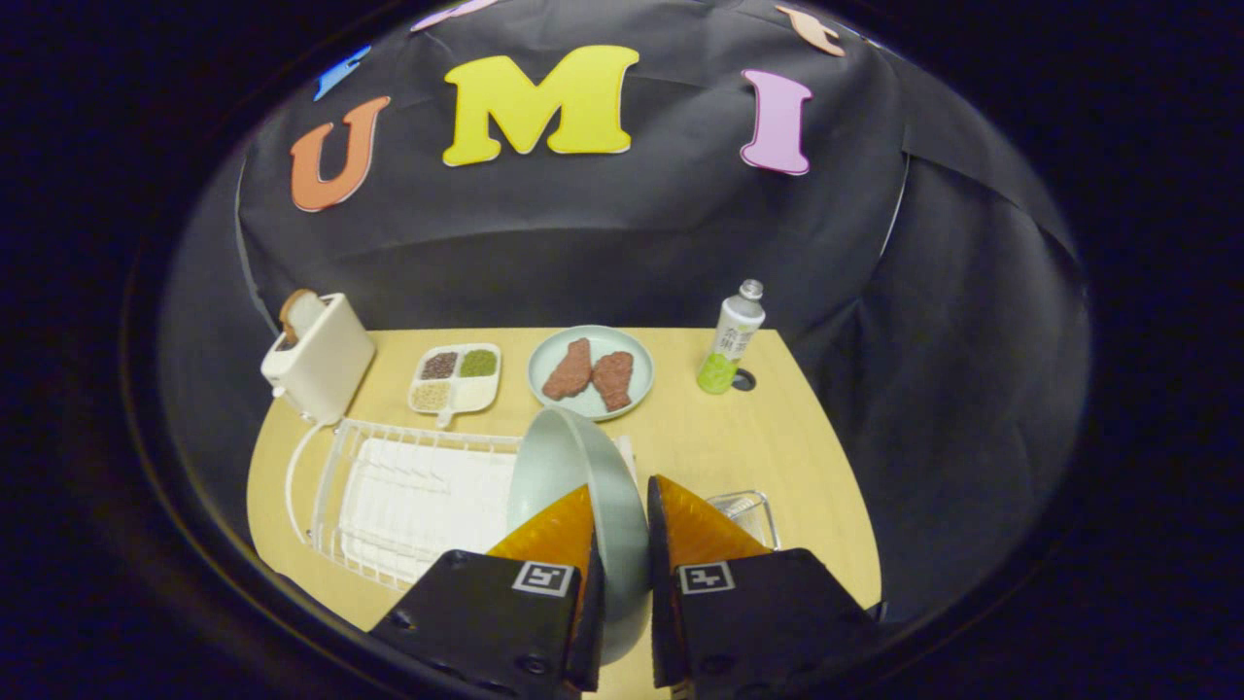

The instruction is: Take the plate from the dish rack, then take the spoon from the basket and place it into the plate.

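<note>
A pale green plate (564, 462) stands on edge between my two fingers, its rim clamped by both. My gripper (620, 510) is shut on it and holds it above the right end of the white wire dish rack (408, 496). Just right of my right finger lies a small clear basket (750, 512), mostly hidden by that finger; I cannot make out a spoon in it.
On the wooden table (700, 437) beyond the rack: a white toaster (319, 358) with bread at the far left, a divided tray (457, 377) of grains, a second plate (591, 372) with two brown meat pieces, and a small bottle (731, 338) at the far right.
</note>
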